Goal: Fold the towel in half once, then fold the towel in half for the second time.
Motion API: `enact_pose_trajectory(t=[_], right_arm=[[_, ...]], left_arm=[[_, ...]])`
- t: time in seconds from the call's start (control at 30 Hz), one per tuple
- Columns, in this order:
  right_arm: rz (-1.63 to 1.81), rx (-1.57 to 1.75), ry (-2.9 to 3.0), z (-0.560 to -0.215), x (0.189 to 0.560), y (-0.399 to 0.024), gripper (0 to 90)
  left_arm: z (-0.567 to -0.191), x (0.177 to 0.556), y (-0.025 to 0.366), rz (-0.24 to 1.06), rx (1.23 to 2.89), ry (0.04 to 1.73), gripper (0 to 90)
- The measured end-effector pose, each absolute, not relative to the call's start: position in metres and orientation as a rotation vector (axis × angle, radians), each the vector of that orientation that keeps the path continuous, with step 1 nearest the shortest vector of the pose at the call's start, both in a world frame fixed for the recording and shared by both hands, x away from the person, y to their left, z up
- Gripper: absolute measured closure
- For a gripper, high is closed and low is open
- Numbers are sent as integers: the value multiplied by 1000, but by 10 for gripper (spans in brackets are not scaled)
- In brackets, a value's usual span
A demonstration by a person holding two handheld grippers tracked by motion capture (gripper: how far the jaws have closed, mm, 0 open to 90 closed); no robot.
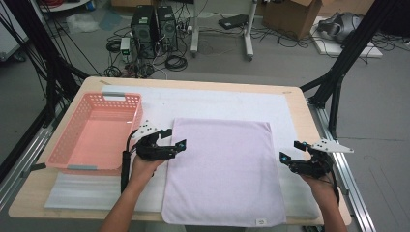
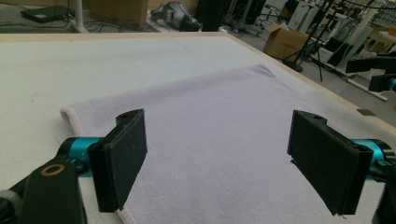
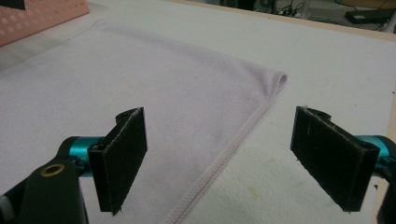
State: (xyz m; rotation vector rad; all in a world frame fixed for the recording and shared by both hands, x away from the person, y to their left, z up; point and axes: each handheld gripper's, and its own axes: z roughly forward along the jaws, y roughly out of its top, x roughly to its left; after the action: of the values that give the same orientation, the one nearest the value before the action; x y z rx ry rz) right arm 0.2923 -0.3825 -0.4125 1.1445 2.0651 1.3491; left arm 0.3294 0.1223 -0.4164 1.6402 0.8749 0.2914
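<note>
A pale lilac terry-cloth towel lies spread flat in the lower middle of the high view, on a white padded mat that covers the light wooden table; its near edge, with a small white label, reaches the bottom of the frame. The towel looks like a single smooth layer or a first neat fold, squared up with no wrinkles to speak of. The left gripper sits at the towel's left edge, just left of centre in the high view, its jaws spread wide with nothing between them; in the left gripper view the two black pads hover over the cloth without pinching it. The right gripper is at the right edge, also fully open and empty, and in the right gripper view the hemmed border and a slightly curled corner of the towel lie between and beyond its jaws. A pink perforated plastic basket stands empty at the left of the frame, just beside the towel. By my judgement the laying-out is done; any further folding, and putting the towel into the basket, is left.
</note>
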Motion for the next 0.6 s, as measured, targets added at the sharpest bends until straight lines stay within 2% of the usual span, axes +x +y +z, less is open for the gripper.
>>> enact_pose_trajectory(t=[0.3,0.5,0.6], right_arm=[[1317,1157,2077,-410,297,-379,177],[1283,1194,2101,-413,309,-374,177],[1259,1219,2119,-414,318,-371,177]], left_arm=[[-418,334,120,326,1626,858,186],[-419,347,120,352,1685,918,236],[-419,358,122,310,1693,959,255]])
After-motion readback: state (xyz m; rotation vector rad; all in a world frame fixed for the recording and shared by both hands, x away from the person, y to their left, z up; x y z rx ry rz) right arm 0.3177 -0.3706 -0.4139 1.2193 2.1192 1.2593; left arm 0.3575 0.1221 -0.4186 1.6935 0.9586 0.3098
